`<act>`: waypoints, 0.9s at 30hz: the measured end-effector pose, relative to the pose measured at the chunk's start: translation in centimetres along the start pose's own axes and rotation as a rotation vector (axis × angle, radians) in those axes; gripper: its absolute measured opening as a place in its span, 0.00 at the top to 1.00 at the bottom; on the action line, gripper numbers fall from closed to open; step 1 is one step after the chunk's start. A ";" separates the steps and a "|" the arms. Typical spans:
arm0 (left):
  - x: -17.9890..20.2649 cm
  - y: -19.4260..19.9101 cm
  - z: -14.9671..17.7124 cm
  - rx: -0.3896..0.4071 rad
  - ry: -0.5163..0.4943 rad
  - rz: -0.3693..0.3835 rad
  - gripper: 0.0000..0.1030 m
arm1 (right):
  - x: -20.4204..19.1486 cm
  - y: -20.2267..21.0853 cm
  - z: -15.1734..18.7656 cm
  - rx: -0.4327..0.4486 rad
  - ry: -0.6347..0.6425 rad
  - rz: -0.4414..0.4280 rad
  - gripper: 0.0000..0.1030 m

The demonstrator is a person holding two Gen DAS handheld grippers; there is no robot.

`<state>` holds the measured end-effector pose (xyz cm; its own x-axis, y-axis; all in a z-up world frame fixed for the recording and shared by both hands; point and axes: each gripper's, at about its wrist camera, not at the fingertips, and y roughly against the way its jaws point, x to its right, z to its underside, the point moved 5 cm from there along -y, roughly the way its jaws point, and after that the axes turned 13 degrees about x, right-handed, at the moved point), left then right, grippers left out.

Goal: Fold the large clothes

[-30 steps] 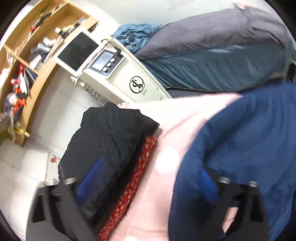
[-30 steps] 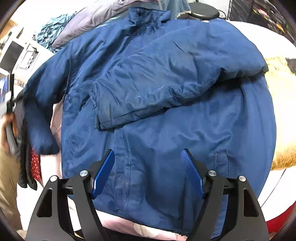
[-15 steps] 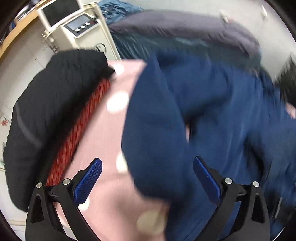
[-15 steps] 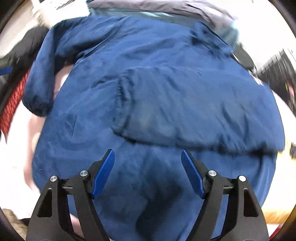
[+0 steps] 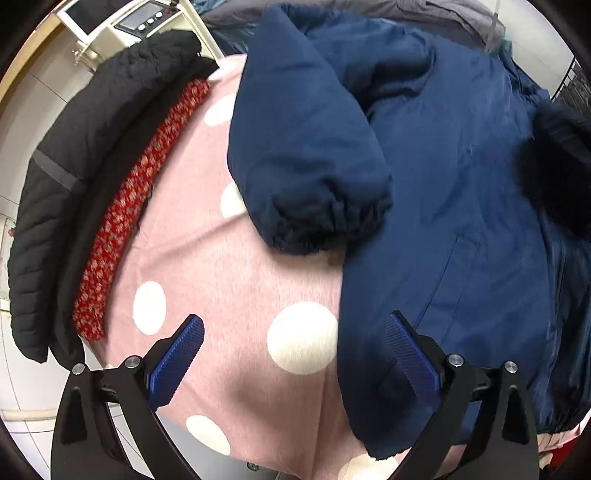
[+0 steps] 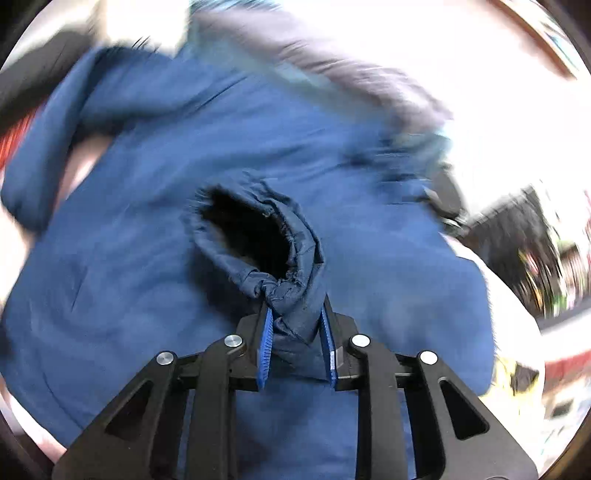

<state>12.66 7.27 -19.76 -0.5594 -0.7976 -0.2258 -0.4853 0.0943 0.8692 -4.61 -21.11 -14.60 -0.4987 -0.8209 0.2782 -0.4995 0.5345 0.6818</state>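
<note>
A large navy blue jacket (image 5: 461, 192) lies spread on a pink blanket with white dots (image 5: 221, 280). One sleeve (image 5: 306, 147) lies beside the body, its gathered cuff (image 5: 325, 225) toward me. My left gripper (image 5: 295, 354) hangs open above the blanket at the jacket's hem edge, nothing between its blue pads. In the right wrist view the jacket (image 6: 147, 240) fills the blurred frame. My right gripper (image 6: 297, 332) is closing, its jaws pinching the edge of the other sleeve's cuff (image 6: 258, 236), whose dark opening gapes just past the fingertips.
A black quilted coat (image 5: 74, 166) and a red patterned garment (image 5: 136, 199) are stacked at the blanket's left edge. A cream machine with a display (image 5: 140, 22) stands beyond them. Grey bedding (image 5: 443, 14) lies at the back. A dark furry thing (image 5: 554, 166) rests on the jacket's right side.
The right gripper went from wide open above the jacket to pinched on the folded sleeve's cuff. The left gripper swung from over the black coat to over the blanket and left sleeve.
</note>
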 end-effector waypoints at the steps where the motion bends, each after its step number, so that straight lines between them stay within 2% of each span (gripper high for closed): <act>1: 0.0 -0.1 -0.3 0.004 0.002 -0.001 0.06 | 3.6 1.0 -0.2 0.015 -0.066 0.048 0.78; 5: 0.9 0.2 -0.8 0.003 -0.002 0.004 0.06 | 17.6 4.8 1.4 0.026 -0.345 0.214 0.79; 6: 1.2 0.2 -1.0 0.008 -0.005 0.008 0.06 | 22.3 6.2 2.6 0.017 -0.430 0.272 0.79; 8: 1.8 0.5 -1.3 0.022 -0.013 0.015 0.06 | 28.3 8.4 4.8 0.020 -0.539 0.353 0.79; 12: 3.0 0.7 -1.4 0.032 -0.032 0.030 0.06 | 36.7 12.0 8.8 -0.003 -0.570 0.569 0.79; 15: 3.5 0.5 -1.2 0.027 -0.040 0.034 0.06 | 41.7 13.6 12.2 -0.077 -0.565 0.721 0.79; 17: 3.4 0.4 -1.1 0.024 -0.037 0.026 0.06 | 43.9 14.0 14.3 -0.113 -0.603 0.776 0.78; 18: 3.3 0.4 -1.1 0.024 -0.034 0.021 0.06 | 44.4 14.0 14.9 -0.123 -0.622 0.786 0.74; 20: 2.9 0.3 -1.1 0.025 -0.024 0.012 0.06 | 45.1 14.1 16.7 -0.163 -0.672 0.809 0.52; 21: 2.6 0.3 -1.1 0.025 -0.016 0.005 0.06 | 45.1 14.3 17.2 -0.169 -0.685 0.833 0.30; 22: 2.4 0.2 -1.1 0.025 -0.008 -0.001 0.06 | 45.2 14.6 17.4 -0.151 -0.696 0.836 0.24; 24: 1.9 0.1 -1.3 0.026 -0.001 -0.014 0.06 | 43.6 14.8 17.3 -0.118 -0.705 0.778 0.24; 27: 1.8 -0.1 -2.0 0.039 -0.014 -0.032 0.06 | 39.6 13.4 16.4 -0.144 -0.659 0.674 0.24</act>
<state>13.06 4.64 -19.36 -0.5525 -0.7920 -0.2596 -0.5286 0.0923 0.8438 -42.64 -43.17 -5.52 -0.9707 -0.0472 0.2355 0.1088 0.7877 0.6063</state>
